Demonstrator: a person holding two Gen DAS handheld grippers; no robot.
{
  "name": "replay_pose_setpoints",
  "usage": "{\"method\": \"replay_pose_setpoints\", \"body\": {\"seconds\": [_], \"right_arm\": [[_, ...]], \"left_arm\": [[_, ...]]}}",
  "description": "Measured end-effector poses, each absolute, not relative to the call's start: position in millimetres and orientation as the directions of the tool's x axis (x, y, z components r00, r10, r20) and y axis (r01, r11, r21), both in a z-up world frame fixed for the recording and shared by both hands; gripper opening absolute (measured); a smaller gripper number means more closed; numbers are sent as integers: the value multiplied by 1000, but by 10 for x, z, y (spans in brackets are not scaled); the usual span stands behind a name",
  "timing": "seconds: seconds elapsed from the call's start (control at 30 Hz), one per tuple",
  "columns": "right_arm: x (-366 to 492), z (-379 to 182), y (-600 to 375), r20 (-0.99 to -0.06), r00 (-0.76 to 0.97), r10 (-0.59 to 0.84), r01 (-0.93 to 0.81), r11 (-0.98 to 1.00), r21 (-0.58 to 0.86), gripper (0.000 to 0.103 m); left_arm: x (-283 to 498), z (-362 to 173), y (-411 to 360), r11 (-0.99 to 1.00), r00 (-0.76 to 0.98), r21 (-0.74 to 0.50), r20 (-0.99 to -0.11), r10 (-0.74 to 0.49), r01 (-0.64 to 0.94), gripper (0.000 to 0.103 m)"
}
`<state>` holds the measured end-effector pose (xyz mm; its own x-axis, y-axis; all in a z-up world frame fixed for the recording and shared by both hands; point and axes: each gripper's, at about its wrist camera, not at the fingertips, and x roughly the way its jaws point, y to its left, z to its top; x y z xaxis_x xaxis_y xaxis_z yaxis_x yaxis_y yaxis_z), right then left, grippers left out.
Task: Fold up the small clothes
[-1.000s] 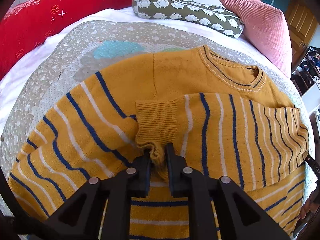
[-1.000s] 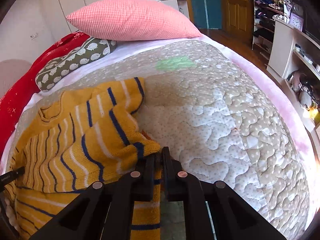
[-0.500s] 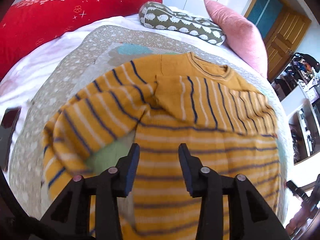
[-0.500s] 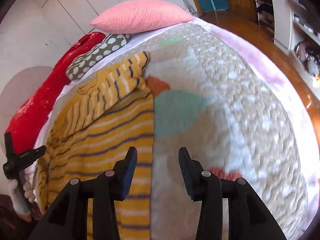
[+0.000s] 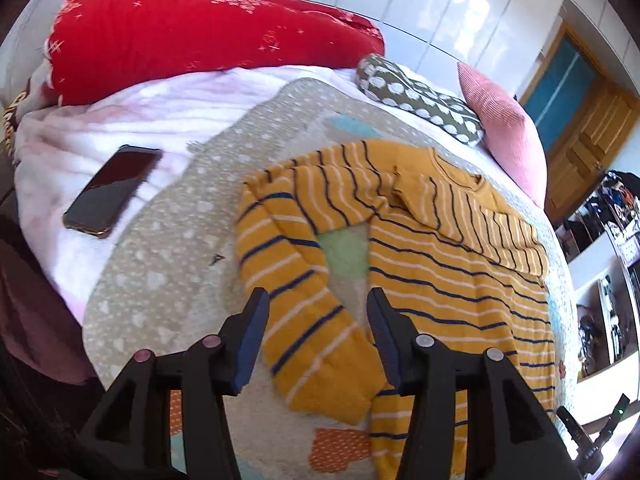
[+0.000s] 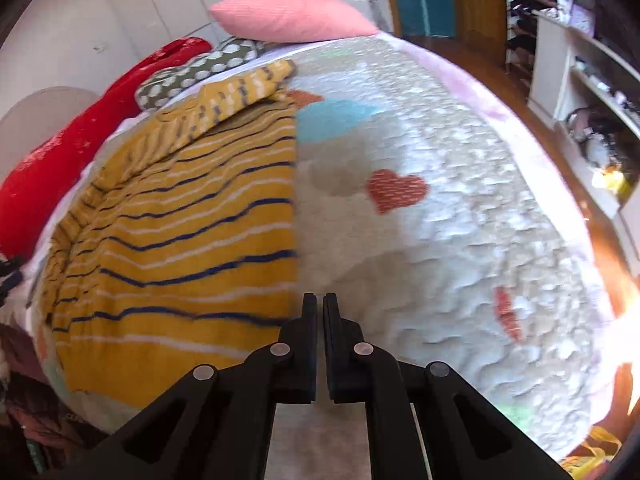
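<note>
A mustard-yellow sweater with navy and white stripes (image 5: pixel 448 272) lies flat on the quilted bed cover (image 5: pixel 168 240). One sleeve is folded across its chest; the other sleeve (image 5: pixel 304 304) lies loose at the left side. My left gripper (image 5: pixel 316 300) is open and empty, its fingers either side of that loose sleeve, above it. In the right wrist view the sweater (image 6: pixel 180 240) fills the left half. My right gripper (image 6: pixel 319 300) is shut and empty, just off the sweater's right edge near the hem.
A phone (image 5: pixel 112 190) lies on the white blanket at left. A red cushion (image 5: pixel 192 28), a spotted bolster (image 5: pixel 416 100) and a pink pillow (image 5: pixel 504 128) line the bed head. Shelves (image 6: pixel 592 92) and a wooden door stand beyond the bed's right side.
Both grippers let go of the sleeves and pulled back toward the hem. The left one stays open over the loose left sleeve; the right one opened, then shut empty beside the sweater.
</note>
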<state>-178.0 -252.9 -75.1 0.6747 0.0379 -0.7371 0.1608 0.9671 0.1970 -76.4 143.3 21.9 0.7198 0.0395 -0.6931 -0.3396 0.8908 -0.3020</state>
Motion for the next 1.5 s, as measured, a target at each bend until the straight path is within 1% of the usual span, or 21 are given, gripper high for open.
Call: {"method": "replay_pose_setpoints", "body": {"seconds": [0.03,0.17,0.23,0.3,0.33,0.37,0.43,0.47,0.57,0.63,0.7,0.83,0.9,0.93,0.97,1.0,1.03,1.17,1.27,1.37,1.5], "right_arm": [[-1815,-738,-2613,-740,672,7,196,963,187,4],[-1948,-424,-2665,-687,725,45,196,943,268,5],[-1870,-199,-2367,-657,749,86,106,963,247,5],[-1710,-41,-1900,-636,750,183,-38,971,235,7],[-1630,-10,-1631,-635,734,240,-115,966,233,15],[-1521,7,-1350,-638,711,297,-190,954,232,28],[-1368,2,-739,-640,652,406,-339,912,232,44],[-1314,-18,-437,-641,624,448,-408,886,222,49],[-1182,-153,367,-685,532,497,-557,815,158,53],[-1078,-307,691,-732,469,495,-579,798,168,53],[-1021,-421,838,-747,436,502,-572,795,201,53],[-843,-496,1069,-747,466,474,-577,803,150,53],[-774,-580,1191,-775,428,465,-599,788,143,53],[-758,-634,1257,-797,404,450,-612,780,130,44],[-760,-667,1320,-814,397,423,-624,775,99,11],[-770,-648,1373,-820,397,412,-641,764,73,5],[-775,-576,1392,-815,406,414,-650,758,62,5],[-767,124,1315,-699,539,471,-663,749,-6,4],[-644,737,1049,-585,690,426,-583,807,-100,4],[-364,1141,584,-496,821,282,-417,890,-185,4],[265,1263,-150,-441,896,-49,-97,948,-303,4]], "left_arm": [[-806,197,1517,884,719,-303,-693,51,-355,50],[-925,42,1785,848,708,-329,-702,75,-416,50],[-976,-57,1901,818,707,-373,-705,57,-439,50],[-1034,-145,2017,796,707,-412,-707,27,-443,50],[-1065,-175,2053,793,704,-414,-709,26,-447,50],[-1112,-193,2101,792,701,-408,-712,35,-454,50],[-1230,-203,2209,790,697,-388,-714,69,-476,50],[-1292,-204,2264,788,695,-378,-714,86,-486,51],[-1478,-214,2431,777,697,-378,-709,107,-503,52],[-1578,-233,2520,771,705,-391,-702,103,-502,52],[-1633,-250,2580,771,713,-397,-694,103,-498,53],[-1586,-284,2591,779,727,-410,-681,84,-474,53],[-1544,-302,2568,780,730,-424,-680,60,-460,53],[-1526,-303,2544,782,732,-429,-679,51,-452,53],[-1511,-299,2521,785,733,-428,-679,47,-447,53],[-1496,-293,2501,790,733,-424,-679,47,-443,53],[-1484,-286,2481,794,732,-419,-680,48,-441,53],[-1375,-245,2413,809,728,-404,-684,42,-427,53],[-1270,-196,2349,819,732,-403,-680,30,-408,53],[-1145,-142,2265,830,739,-412,-674,1,-376,53],[-935,-73,2085,853,738,-405,-674,-35,-329,54]]}}
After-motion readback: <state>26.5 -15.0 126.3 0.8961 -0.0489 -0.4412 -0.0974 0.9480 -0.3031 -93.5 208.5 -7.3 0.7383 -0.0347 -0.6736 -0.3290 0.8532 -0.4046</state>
